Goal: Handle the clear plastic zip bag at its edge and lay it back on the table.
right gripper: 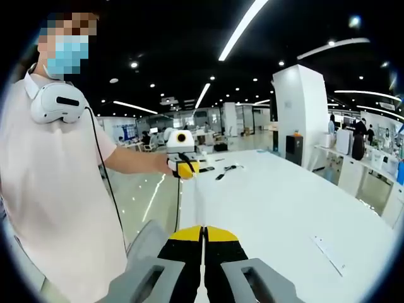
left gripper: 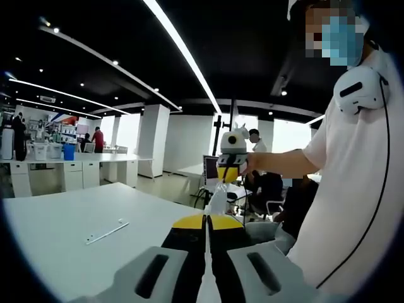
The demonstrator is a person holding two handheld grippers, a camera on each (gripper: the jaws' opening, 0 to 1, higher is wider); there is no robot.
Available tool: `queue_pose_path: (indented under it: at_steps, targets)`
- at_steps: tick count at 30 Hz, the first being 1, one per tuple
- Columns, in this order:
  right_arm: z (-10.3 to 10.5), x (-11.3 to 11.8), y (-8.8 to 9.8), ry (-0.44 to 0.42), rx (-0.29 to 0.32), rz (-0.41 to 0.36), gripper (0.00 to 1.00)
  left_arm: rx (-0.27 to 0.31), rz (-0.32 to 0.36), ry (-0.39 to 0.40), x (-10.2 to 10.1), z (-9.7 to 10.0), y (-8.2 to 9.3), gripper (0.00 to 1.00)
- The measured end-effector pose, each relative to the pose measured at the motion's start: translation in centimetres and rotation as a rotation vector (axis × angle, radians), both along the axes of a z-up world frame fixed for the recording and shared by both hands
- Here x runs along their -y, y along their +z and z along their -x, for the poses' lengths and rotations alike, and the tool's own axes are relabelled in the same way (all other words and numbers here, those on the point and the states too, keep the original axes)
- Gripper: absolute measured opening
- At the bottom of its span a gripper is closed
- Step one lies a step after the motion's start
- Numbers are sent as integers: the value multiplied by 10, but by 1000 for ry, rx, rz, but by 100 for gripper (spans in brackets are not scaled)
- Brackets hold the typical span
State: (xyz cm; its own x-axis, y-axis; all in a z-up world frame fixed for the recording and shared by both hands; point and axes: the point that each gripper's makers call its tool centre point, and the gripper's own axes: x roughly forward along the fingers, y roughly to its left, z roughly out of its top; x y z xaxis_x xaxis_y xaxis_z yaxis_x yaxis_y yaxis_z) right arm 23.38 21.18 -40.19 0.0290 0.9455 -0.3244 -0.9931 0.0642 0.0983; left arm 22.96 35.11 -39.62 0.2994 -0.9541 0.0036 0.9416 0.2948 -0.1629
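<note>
The clear plastic zip bag (left gripper: 217, 197) hangs stretched in the air between the two grippers, seen edge-on as a thin pale sheet. My left gripper (left gripper: 206, 218) is shut on one edge of it. Across from it, the right gripper (left gripper: 231, 165) pinches the opposite edge in its yellow-tipped jaws. In the right gripper view the bag (right gripper: 195, 203) runs from my right gripper (right gripper: 203, 228), shut on it, up to the left gripper (right gripper: 182, 168). The bag is held beside and above the white table (right gripper: 284, 196), near its edge.
A thin pale strip (left gripper: 107, 231) lies on the white table (left gripper: 63, 221); the same strip (right gripper: 328, 254) shows in the right gripper view. Small dark objects (right gripper: 227, 170) lie farther along the table. The person (right gripper: 50, 177) stands close beside the table. Desks and people fill the office behind.
</note>
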Motion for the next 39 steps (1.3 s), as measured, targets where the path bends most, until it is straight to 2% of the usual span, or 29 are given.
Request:
queue_pose_path:
  at_steps: [1,7,13,14,16,19,23,27,28,30,32,35,39]
  targets:
    - [0,0,-1,2,0,3,0,-19,1,-4,0,1,0,0]
    - [-2,-1,-11,-4,-16,29,0,-28,-15,18,1,-2,1,0]
    - [-6,0,-19,-15,8,36,0,-39,-52,38,2,-4,-5,0]
    - [-7,0,-20,-21,4,34,0,-41,-52,38,2,-4,-6,0]
    - [-7,1,-24,-31,-43,40,0,-32,-54,41,3,-3,-6,0]
    - [-9,0,-28,-40,-45,39,0,-20,-63,39,5,-2,-8,0]
    - [-12,-3,-29,-58,-51,30,11,3,-85,32,8,-3,-11,0]
    - [-13,-14,-28,-59,-34,27,21,16,-109,26,12,-2,-15,0]
    - [-14,-16,-28,-56,-32,25,21,20,-114,26,12,-2,-16,0]
    - [-14,-26,-24,-36,16,13,20,25,-123,24,15,-1,-17,0]
    - [-13,-35,-22,-30,15,7,20,31,-136,20,18,0,-20,0]
    - [-8,-50,-21,-7,51,7,19,36,-154,16,21,1,-23,0]
    - [2,-74,-24,58,89,11,16,44,-167,15,26,3,-26,0]
